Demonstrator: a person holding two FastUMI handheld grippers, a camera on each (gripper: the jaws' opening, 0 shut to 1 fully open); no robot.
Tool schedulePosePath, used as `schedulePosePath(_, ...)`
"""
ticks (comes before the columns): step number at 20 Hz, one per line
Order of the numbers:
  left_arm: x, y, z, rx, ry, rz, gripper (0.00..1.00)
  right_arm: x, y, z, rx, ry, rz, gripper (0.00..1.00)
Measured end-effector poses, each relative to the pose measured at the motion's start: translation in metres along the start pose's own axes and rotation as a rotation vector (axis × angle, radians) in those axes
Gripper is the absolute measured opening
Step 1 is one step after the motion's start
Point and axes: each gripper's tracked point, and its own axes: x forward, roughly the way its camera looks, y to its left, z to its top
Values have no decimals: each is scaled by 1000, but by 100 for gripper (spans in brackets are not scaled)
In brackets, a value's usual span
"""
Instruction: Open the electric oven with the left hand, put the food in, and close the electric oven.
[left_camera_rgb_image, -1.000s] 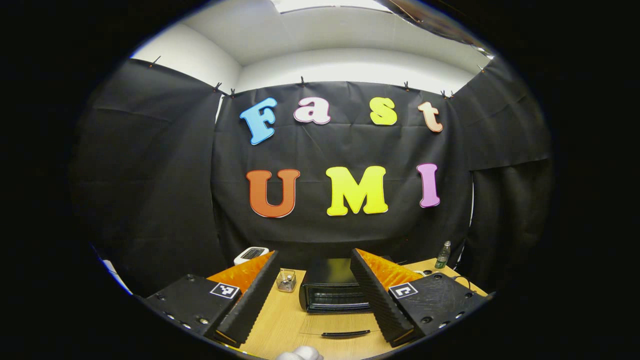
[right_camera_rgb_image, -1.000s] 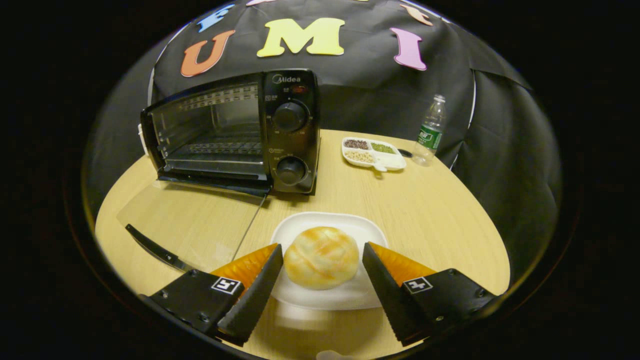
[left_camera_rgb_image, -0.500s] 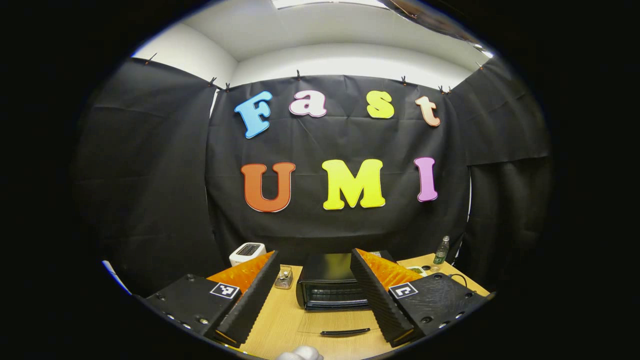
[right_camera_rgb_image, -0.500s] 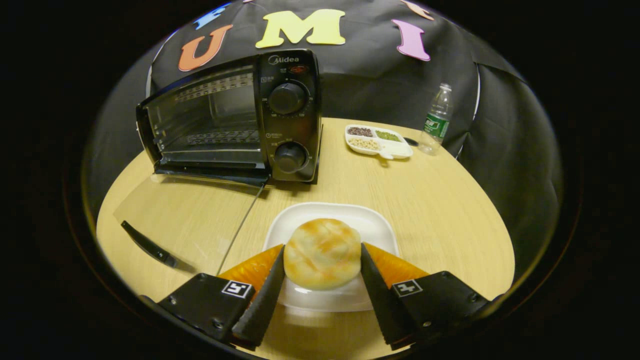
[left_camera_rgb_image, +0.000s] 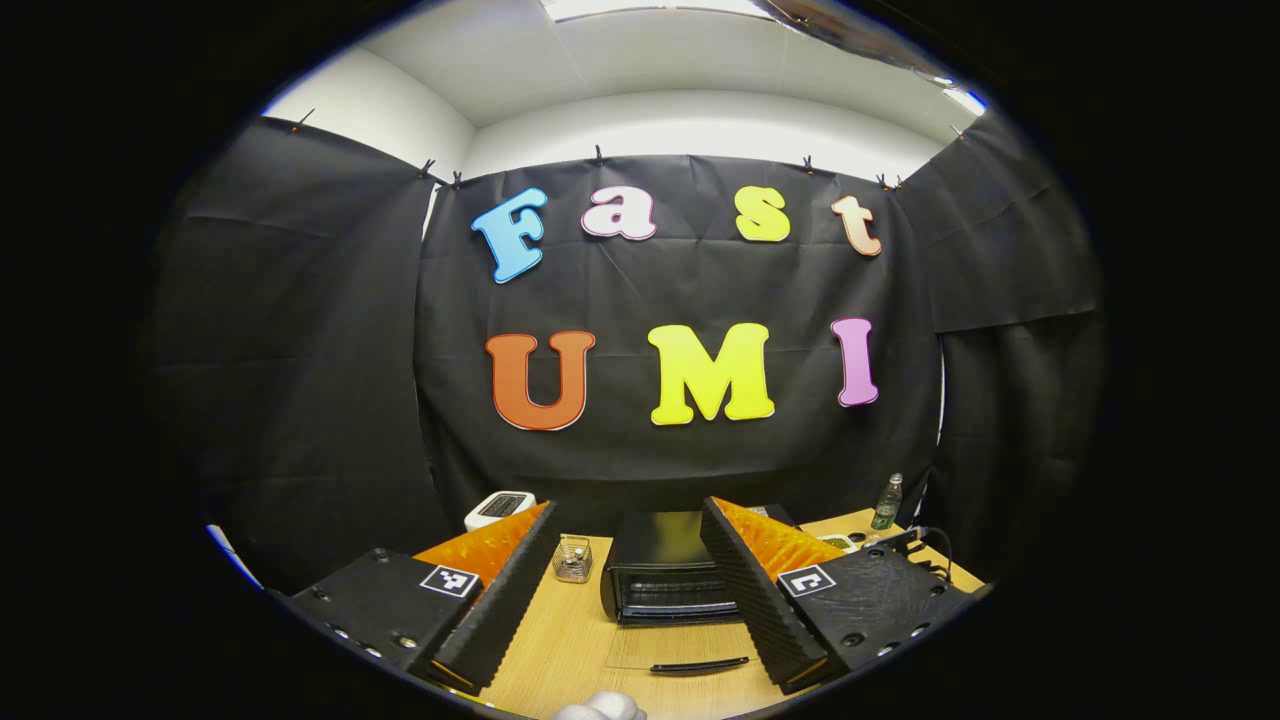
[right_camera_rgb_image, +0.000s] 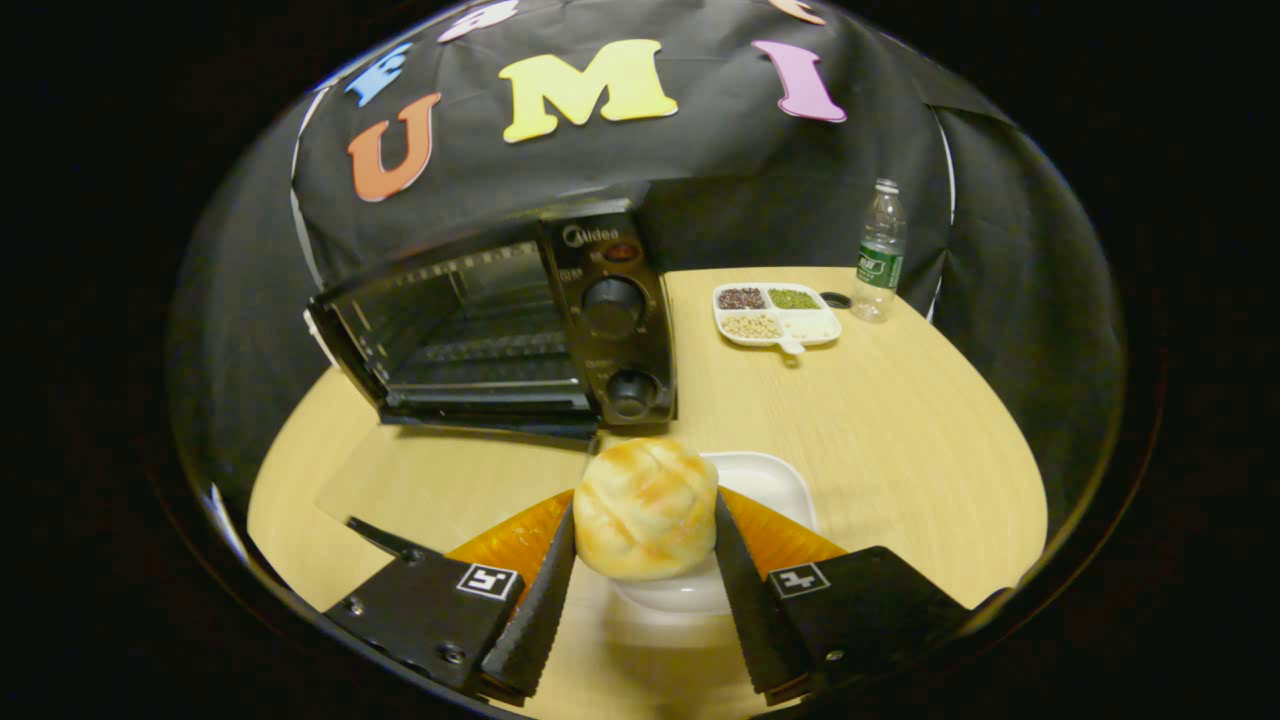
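Oven (right_camera_rgb_image: 500, 330) door down, rack bare. Divided dish (right_camera_rgb_image: 775, 315) holds beans. Right gripper (right_camera_rgb_image: 645, 560) clamps bun (right_camera_rgb_image: 645, 508) above white plate (right_camera_rgb_image: 770, 480). Left gripper (left_camera_rgb_image: 625, 590) spread, empty, facing oven.

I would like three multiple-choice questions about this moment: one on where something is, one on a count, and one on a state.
1. Where does the water bottle stand?
A. on top of the oven
B. at the table's far edge, beside the divided dish
C. on the white plate

2. How many knobs show on the oven front?
A. one
B. two
C. four

3. What is the state of the bun?
A. lying inside the oven
B. lying loose on the table
C. held between the right gripper fingers, above the white plate

Answers: 1 B, the bottle stands next to the dish by the cloth wall. 2 B, one knob sits above the other. 3 C, both fingers press its sides.
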Motion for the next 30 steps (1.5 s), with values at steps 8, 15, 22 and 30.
schedulePosePath(8, -2, 15, -8, 5, 24, 9, 93, 12, 112, 13, 312, 6, 242, 75)
schedulePosePath(15, -2, 27, -15, 36, 49, 11, 93, 65, 168, 8, 524, 38, 316, 77)
schedulePosePath(22, 0, 33, -21, 47, 65, 7, 93, 99, 176, 32, 694, -27, 310, 76)
schedulePosePath(30, 1, 32, -28, 45, 78, -11, 93, 114, 174, 40, 751, -60, 278, 74)
